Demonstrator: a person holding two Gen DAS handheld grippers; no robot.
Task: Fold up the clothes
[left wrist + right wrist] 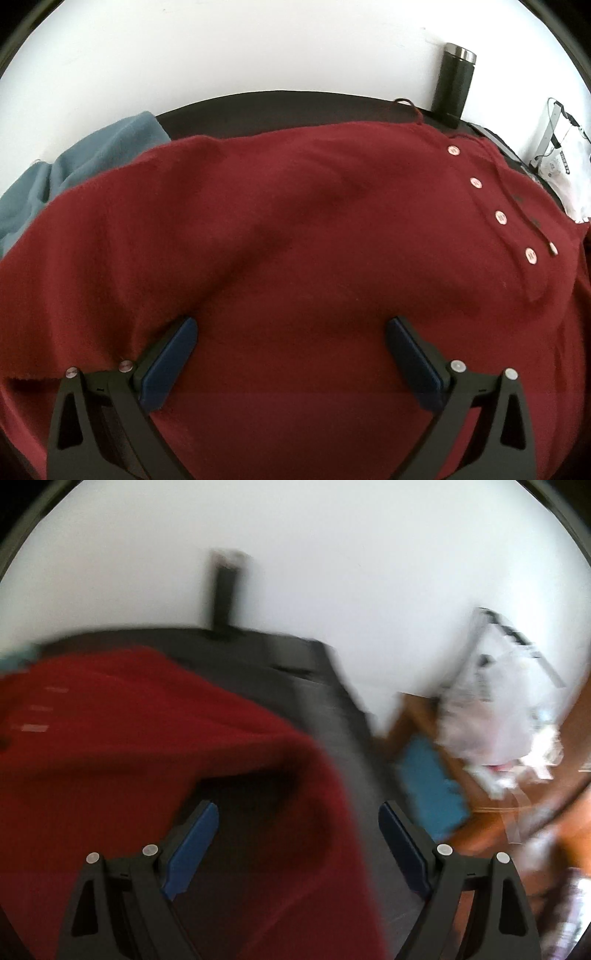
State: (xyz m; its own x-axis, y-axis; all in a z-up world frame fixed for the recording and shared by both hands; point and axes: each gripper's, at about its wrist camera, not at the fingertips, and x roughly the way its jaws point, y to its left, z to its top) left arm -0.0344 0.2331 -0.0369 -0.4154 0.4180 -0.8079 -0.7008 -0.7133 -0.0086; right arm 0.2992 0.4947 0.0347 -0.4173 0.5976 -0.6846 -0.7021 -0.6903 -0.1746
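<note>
1. Red cardigan [295, 236], one of it, is spread wide across the dark table [280, 107] and fills most of the left wrist view.
2. Buttons: five pale ones in the left wrist view, four in a line down the placket [487, 199] and a fifth just beside the lowest, edge-on.
3. Left gripper [291, 332] hangs right over the red knit with its jaws spread wide, both blue pads [173, 358] apart and nothing pinched between them.
4. Right gripper [299, 816] is spread wide as well, empty, over the cardigan's right edge, where the fabric [155, 738] meets bare table [332, 716]. This view is badly blurred.
5. One blue-grey garment [92, 158] lies bunched at the far left, partly under the red one.
6. One dark flask [455, 79] with a metal cap stands upright at the table's back edge, against the white wall [221, 48].
7. One white plastic bag [491, 716] sits off to the right, beyond the table.
</note>
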